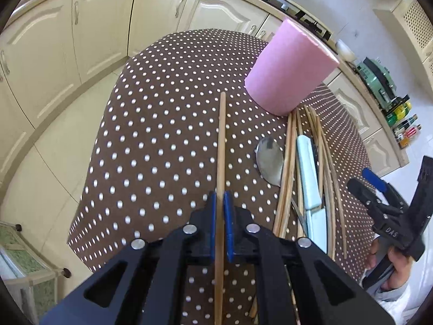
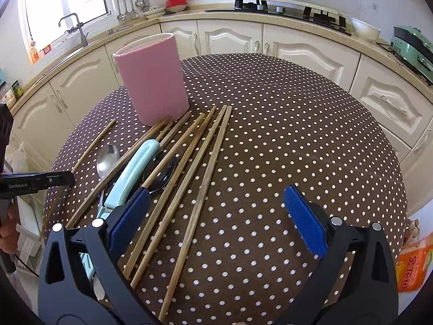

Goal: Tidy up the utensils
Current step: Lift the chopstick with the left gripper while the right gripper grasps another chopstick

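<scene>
1. Bench [image 2: 297, 124], dotted brown cloth: carries all items.
2. Pink holder [image 2: 151, 78]: upright at the far side, mouth up, likely the utensils' destination.
3. Utensil pile [image 2: 173, 168]: chopsticks, spoons, pale blue handle, loose beside the holder, unsorted.
4. Right hand-held gripper [image 2: 216, 216]: jaws wide, empty, over the pile.
5. Left hand-held gripper [image 1: 222, 203]: pads pinched on one chopstick [image 1: 222, 140], tip aimed toward the holder.

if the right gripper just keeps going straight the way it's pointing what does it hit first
Probably the wooden chopsticks lying on the polka-dot tablecloth. The open right gripper points down over them, with nothing between. Depth is hard to judge, so it may meet bare cloth beside them.
</scene>
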`<state>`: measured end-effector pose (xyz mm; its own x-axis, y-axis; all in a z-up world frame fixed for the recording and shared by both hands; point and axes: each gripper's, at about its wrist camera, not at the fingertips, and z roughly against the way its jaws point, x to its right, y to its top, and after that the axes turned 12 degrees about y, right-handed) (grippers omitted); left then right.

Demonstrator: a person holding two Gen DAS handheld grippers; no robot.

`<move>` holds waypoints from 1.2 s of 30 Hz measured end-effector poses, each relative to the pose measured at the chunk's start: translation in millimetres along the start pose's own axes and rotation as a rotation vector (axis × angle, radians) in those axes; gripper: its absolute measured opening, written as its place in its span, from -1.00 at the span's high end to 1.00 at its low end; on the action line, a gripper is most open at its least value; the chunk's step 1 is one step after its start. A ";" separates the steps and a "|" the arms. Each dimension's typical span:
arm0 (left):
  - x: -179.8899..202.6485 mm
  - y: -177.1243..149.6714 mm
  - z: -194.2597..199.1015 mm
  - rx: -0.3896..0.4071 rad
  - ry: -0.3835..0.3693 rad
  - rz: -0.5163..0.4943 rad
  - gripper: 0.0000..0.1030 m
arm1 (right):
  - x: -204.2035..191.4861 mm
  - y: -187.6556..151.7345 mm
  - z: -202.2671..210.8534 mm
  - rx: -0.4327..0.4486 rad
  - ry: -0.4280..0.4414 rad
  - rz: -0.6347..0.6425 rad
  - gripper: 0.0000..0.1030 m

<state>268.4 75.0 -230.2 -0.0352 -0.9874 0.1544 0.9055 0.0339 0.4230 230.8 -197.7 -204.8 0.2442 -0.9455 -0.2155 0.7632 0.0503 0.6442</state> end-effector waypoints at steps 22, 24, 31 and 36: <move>14.2 29.7 -16.8 -0.024 0.064 -0.088 0.88 | 2.9 87.7 -83.5 -0.470 0.004 0.058 -0.02; 12.6 28.9 -17.0 -0.019 0.056 -0.090 0.88 | 1.5 99.0 -89.7 -0.499 0.017 0.077 0.25; -1.9 23.1 -15.9 -0.001 0.009 -0.089 0.88 | 6.7 115.9 -98.8 -0.526 0.044 0.057 0.62; -4.9 19.5 -13.8 0.023 0.000 -0.096 0.88 | 39.9 126.5 -88.6 -0.497 0.094 -0.009 0.78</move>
<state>292.1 78.3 -235.0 -0.1212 -0.9863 0.1122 0.8882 -0.0573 0.4559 390.1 -200.5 -196.9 0.2716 -0.9147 -0.2993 0.9525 0.2110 0.2194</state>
